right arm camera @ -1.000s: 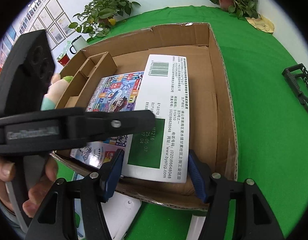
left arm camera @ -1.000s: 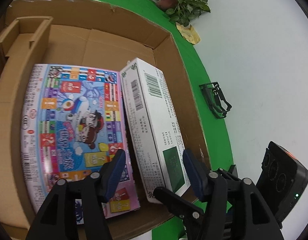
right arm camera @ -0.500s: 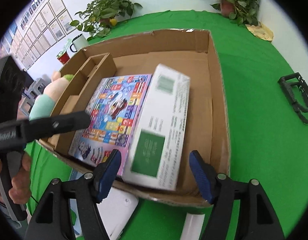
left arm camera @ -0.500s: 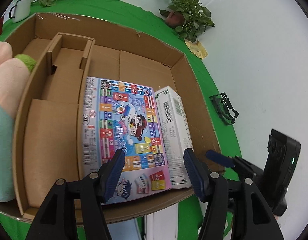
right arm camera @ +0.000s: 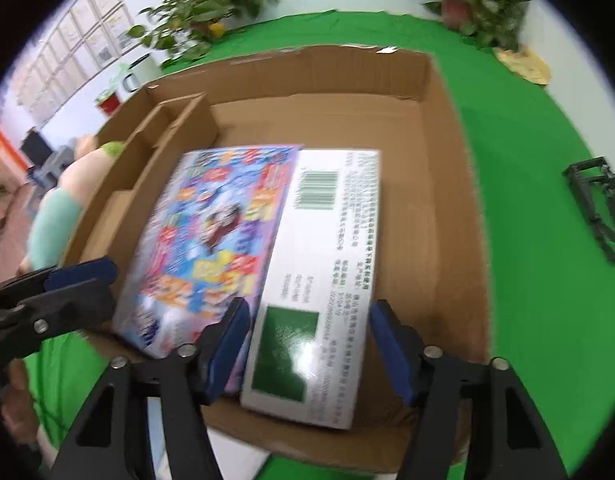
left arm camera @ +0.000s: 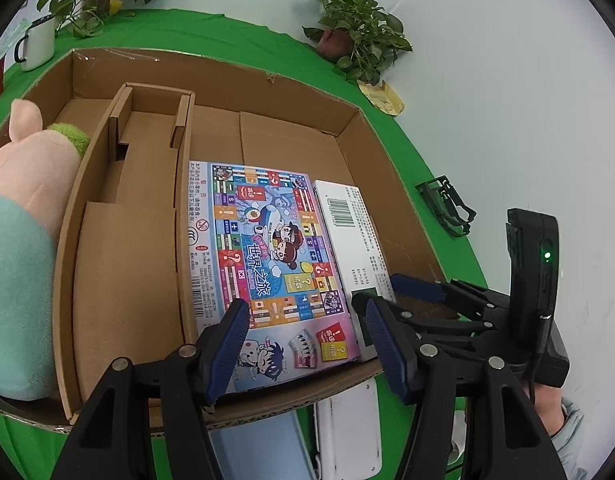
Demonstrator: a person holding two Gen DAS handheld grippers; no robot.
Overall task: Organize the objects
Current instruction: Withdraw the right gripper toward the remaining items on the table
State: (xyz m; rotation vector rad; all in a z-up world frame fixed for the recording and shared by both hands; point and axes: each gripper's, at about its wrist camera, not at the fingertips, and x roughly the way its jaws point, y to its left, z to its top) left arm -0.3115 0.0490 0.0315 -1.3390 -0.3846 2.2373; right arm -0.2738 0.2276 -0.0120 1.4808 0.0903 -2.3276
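A colourful game box [left arm camera: 267, 256] lies flat in the open cardboard box [left arm camera: 347, 120], with a white carton [left arm camera: 355, 224] beside it on its right. My left gripper [left arm camera: 307, 344] is open and empty above the box's near edge. My right gripper [right arm camera: 307, 344] is open, its fingers on either side of the near end of the white carton [right arm camera: 327, 264], not closed on it. The game box [right arm camera: 211, 240] and the cardboard box [right arm camera: 439, 208] show blurred in the right wrist view. My right gripper also shows in the left wrist view [left arm camera: 391, 292].
Cardboard dividers [left arm camera: 147, 152] form compartments at the box's left. A pink and green plush toy [left arm camera: 23, 216] lies outside its left wall. A white mug [left arm camera: 35, 44], potted plants [left arm camera: 359, 36] and a black folded frame [left arm camera: 447, 204] sit on the green cloth.
The white carton has dropped flat beside the game box. My right gripper has closed in on its near end. My left gripper has pulled back and up, widening its view of the box.
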